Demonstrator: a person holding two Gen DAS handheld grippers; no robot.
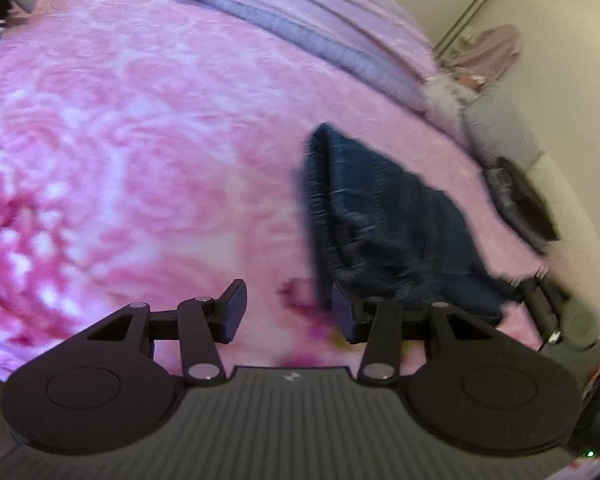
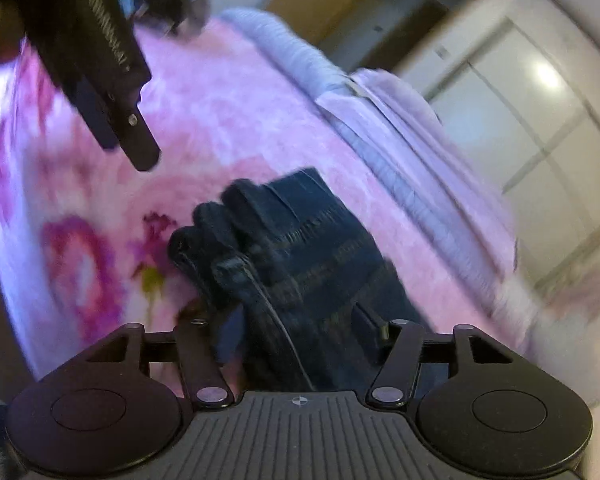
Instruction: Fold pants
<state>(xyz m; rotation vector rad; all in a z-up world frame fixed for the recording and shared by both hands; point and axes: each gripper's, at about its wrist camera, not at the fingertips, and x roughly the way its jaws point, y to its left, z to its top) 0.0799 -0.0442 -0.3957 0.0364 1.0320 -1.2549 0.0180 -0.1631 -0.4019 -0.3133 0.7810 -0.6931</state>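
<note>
Dark blue pants point(image 1: 384, 216) lie bunched in a folded bundle on the pink floral blanket point(image 1: 148, 128), right of centre in the left wrist view. My left gripper point(image 1: 290, 312) hovers open just left of the bundle's near end, with only blanket between its fingers. In the right wrist view the pants point(image 2: 300, 240) fill the middle, their rolled edge to the left. My right gripper point(image 2: 298, 332) stands open and wide, with the pants' fabric lying between its fingers. The left gripper point(image 2: 120, 100) shows at the upper left there, above the blanket. Both views are motion-blurred.
Lilac pillows and folded bedding point(image 1: 300, 20) line the bed's far side. A dark object point(image 1: 520, 200) lies off the bed's right edge by a pale wall. Wardrobe doors point(image 2: 540, 128) stand beyond the bed. Open blanket stretches to the left of the pants.
</note>
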